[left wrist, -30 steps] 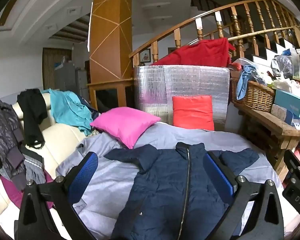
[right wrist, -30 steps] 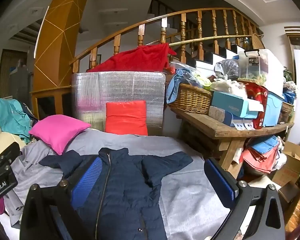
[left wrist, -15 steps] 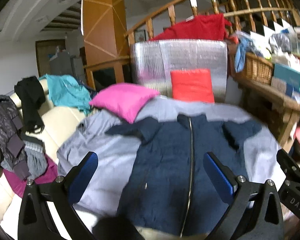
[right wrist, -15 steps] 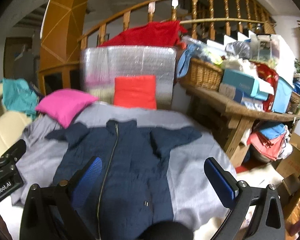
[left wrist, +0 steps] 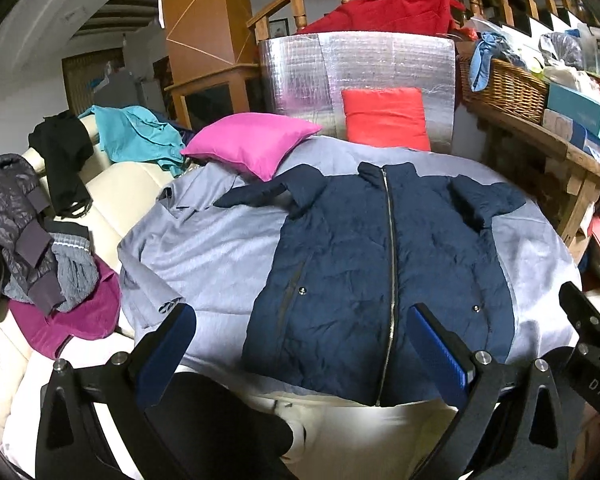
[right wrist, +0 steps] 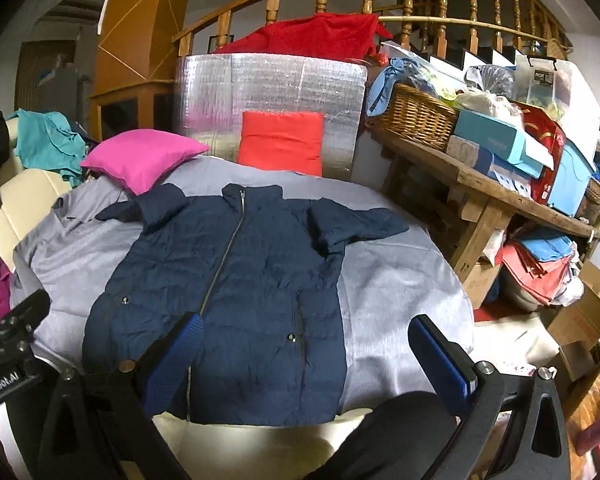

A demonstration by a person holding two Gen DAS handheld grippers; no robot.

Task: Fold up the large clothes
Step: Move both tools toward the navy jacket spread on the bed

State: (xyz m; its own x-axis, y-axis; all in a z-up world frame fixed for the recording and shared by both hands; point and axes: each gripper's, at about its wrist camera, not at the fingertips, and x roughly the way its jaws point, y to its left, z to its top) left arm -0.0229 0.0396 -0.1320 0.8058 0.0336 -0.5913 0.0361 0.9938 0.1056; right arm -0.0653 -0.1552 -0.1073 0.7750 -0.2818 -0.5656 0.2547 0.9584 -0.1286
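Navy jacket (left wrist: 384,264) lies flat, zipped, sleeves spread on the grey cover (left wrist: 204,248) (no fold made); left gripper (left wrist: 300,352) and right gripper (right wrist: 308,364) gape empty above its near hem

Jacket (left wrist: 364,276) lies on sheet (left wrist: 204,256), before 2 cushions (left wrist: 252,144).

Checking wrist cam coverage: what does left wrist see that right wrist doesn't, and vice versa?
Left wrist only: dark and grey clothes heaped on the cream sofa. Right wrist only: cardboard boxes on the floor and the far end of the wooden bench. Both: navy jacket flat and zipped on the grey sheet, pink pillow, red cushion, wicker basket; both grippers open, empty.
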